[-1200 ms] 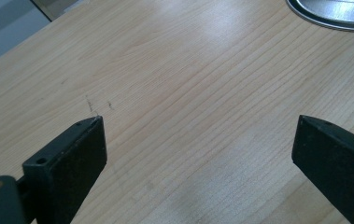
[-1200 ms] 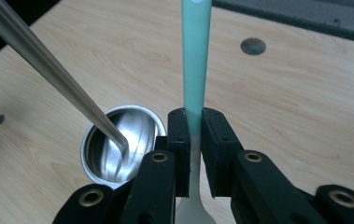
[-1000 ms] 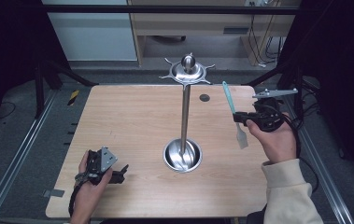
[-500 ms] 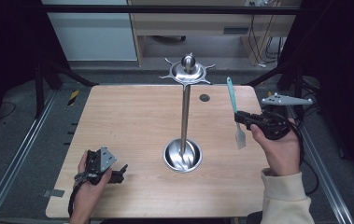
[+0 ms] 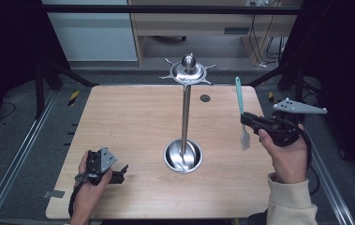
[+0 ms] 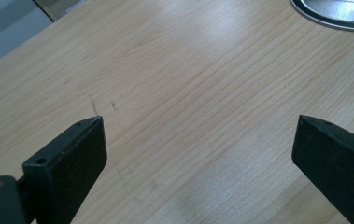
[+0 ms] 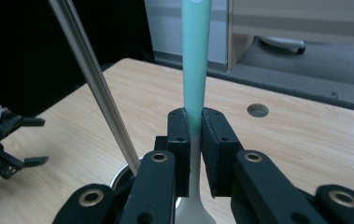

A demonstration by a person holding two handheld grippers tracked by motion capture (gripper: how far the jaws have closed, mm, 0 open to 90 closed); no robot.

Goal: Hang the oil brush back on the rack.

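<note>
right gripper (image 7: 191, 154) clamped on teal-handled spatula (image 5: 241, 112), held upright; left gripper (image 5: 119, 172) wide open, nothing inside, low over table (image 5: 133, 117)

The high view looks forward and down from above the person's side, taking in the whole wooden surface (image 5: 133, 117) from a distance. The left gripper view skims close over the boards, facing the steel stand's base (image 6: 338, 14). The right gripper view looks level along its tool (image 7: 194, 154), across the surface to the stand's pole (image 7: 95, 88) and the left tool (image 7: 6, 140), both shared with the high view.
</note>
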